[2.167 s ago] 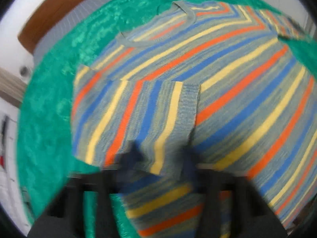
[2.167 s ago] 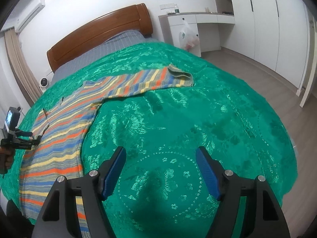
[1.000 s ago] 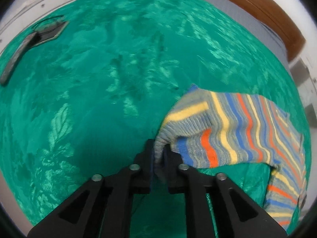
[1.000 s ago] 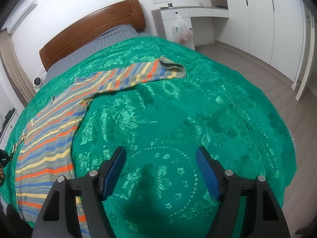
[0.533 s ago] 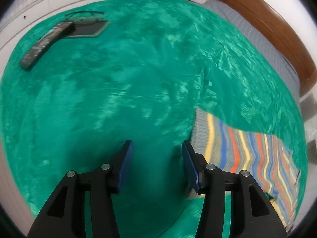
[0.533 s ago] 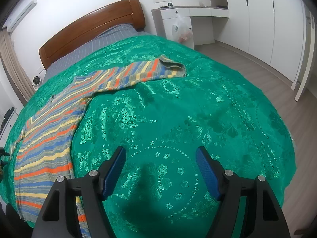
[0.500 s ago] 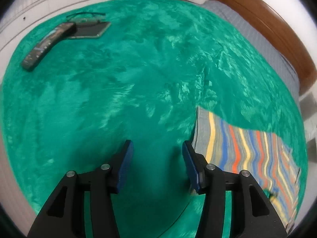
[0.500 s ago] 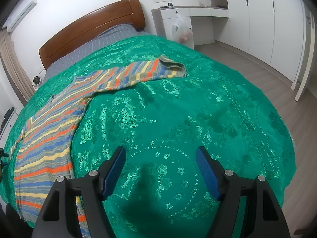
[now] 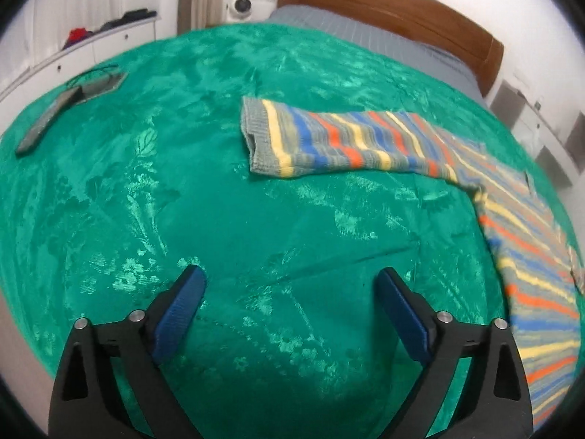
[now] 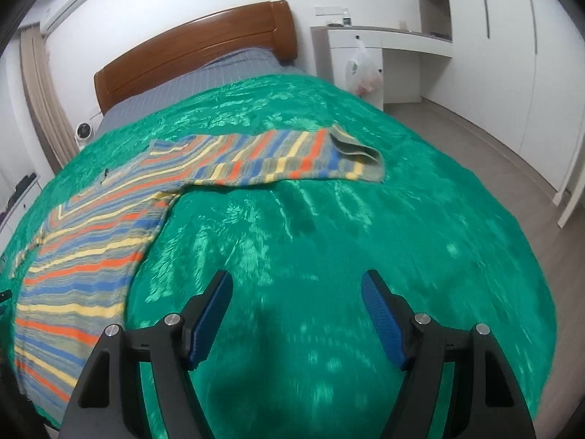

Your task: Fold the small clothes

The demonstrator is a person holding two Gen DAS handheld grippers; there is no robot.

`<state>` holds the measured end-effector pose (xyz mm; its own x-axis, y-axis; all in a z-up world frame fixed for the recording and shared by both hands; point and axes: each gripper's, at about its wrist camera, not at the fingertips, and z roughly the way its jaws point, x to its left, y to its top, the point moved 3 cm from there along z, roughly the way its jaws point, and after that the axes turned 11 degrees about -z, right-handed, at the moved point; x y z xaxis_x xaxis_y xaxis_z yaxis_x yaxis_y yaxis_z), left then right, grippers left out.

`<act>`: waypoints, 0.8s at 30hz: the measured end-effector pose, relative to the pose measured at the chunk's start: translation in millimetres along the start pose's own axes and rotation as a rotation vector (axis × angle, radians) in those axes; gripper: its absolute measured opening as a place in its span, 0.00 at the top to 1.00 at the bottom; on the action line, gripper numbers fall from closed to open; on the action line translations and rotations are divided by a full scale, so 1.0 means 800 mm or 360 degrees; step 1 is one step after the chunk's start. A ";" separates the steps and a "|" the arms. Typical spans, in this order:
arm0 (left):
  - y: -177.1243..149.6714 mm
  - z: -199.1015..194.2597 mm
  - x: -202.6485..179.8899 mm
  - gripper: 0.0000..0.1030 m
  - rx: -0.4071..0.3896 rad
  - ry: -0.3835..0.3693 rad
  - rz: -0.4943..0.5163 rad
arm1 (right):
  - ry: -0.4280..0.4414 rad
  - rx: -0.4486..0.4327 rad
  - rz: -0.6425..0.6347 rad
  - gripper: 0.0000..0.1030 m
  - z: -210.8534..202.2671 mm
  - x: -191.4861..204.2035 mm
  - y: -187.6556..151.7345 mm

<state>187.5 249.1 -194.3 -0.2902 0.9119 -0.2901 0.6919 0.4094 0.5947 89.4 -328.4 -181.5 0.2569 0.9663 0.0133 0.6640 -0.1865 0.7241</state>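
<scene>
A striped knit sweater [image 9: 351, 144] in grey, blue, orange and yellow lies flat on the green bedspread [image 9: 182, 190]. One sleeve stretches out to the left in the left wrist view, its cuff [image 9: 257, 135] lying free. My left gripper [image 9: 290, 278] hangs over bare bedspread short of that cuff, its jaws opening wide with nothing between them. In the right wrist view the sweater [image 10: 91, 241] runs along the left and its other sleeve [image 10: 292, 161] reaches right. My right gripper [image 10: 296, 285] stands open over bare bedspread, well short of that sleeve.
A remote control [image 9: 47, 120] and a dark flat case [image 9: 100, 86] lie at the far left of the bed. The wooden headboard [image 10: 193, 51] and grey sheet are at the back. White cabinets, a hanging plastic bag [image 10: 363, 73] and bare floor lie to the right.
My left gripper let go of the sleeve cuff, opened wide and drew back, so the cuff now lies further off. The right gripper shifted slightly and stayed open.
</scene>
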 end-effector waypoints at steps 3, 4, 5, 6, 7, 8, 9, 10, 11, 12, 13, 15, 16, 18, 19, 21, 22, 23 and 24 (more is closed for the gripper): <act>-0.002 0.010 0.006 0.00 -0.0003 -0.0025 -0.0052 | -0.0027 0.0011 -0.0023 0.25 0.025 -0.002 0.002; -0.004 0.016 0.003 0.00 0.0003 -0.0003 -0.0034 | -0.0034 0.0045 -0.0013 0.24 0.037 -0.003 -0.002; -0.005 0.020 -0.002 0.00 -0.0007 0.0024 -0.0003 | -0.0034 0.0063 0.0008 0.23 0.044 -0.005 -0.006; -0.008 0.022 -0.005 0.00 -0.0024 0.0059 0.0025 | -0.0032 0.0053 0.0026 0.20 0.047 -0.005 -0.008; -0.012 0.024 -0.009 0.00 -0.0048 0.0101 0.0055 | -0.0026 0.0029 0.0035 0.16 0.048 -0.005 -0.010; -0.017 0.022 -0.010 0.00 -0.0076 0.0137 0.0081 | -0.0025 0.0021 0.0031 0.15 0.049 -0.003 -0.011; -0.020 0.023 -0.014 0.00 -0.0106 0.0174 0.0107 | -0.0034 0.0017 0.0017 0.13 0.051 -0.001 -0.012; -0.023 0.023 -0.016 0.00 -0.0138 0.0205 0.0128 | -0.0047 0.0010 -0.0004 0.11 0.053 0.001 -0.014; -0.025 0.023 -0.017 0.00 -0.0163 0.0223 0.0137 | -0.0051 0.0000 -0.0013 0.10 0.054 0.003 -0.016; -0.026 0.023 -0.018 0.00 -0.0182 0.0231 0.0141 | -0.0055 -0.0016 -0.0017 0.09 0.055 0.003 -0.017; -0.026 0.023 -0.017 0.00 -0.0184 0.0229 0.0139 | -0.0057 -0.0035 -0.0013 0.09 0.055 0.004 -0.018; -0.026 0.022 -0.014 0.00 -0.0181 0.0214 0.0129 | -0.0059 -0.0062 -0.0004 0.08 0.054 0.003 -0.020; -0.027 0.022 -0.014 0.00 -0.0182 0.0212 0.0128 | -0.0058 -0.0067 -0.0005 0.08 0.055 0.004 -0.021; -0.027 0.021 -0.013 0.00 -0.0188 0.0218 0.0132 | -0.0055 -0.0068 -0.0008 0.07 0.055 0.005 -0.021; -0.027 0.021 -0.012 0.00 -0.0190 0.0219 0.0133 | -0.0055 -0.0069 -0.0011 0.06 0.056 0.005 -0.020; -0.027 0.020 -0.012 0.00 -0.0189 0.0217 0.0133 | -0.0057 -0.0072 -0.0015 0.06 0.056 0.007 -0.021; -0.027 0.020 -0.012 0.00 -0.0190 0.0218 0.0133 | -0.0058 -0.0072 -0.0015 0.06 0.056 0.007 -0.021; -0.027 0.020 -0.012 0.00 -0.0191 0.0219 0.0133 | -0.0058 -0.0075 -0.0017 0.06 0.057 0.008 -0.020; -0.027 0.020 -0.012 0.00 -0.0191 0.0219 0.0133 | -0.0058 -0.0077 -0.0018 0.06 0.057 0.008 -0.021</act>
<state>186.1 231.0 -216.7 -0.3284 0.9348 -0.1357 0.6360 0.3250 0.6999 112.0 -327.3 -224.8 0.2756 0.9611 -0.0195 0.6323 -0.1660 0.7567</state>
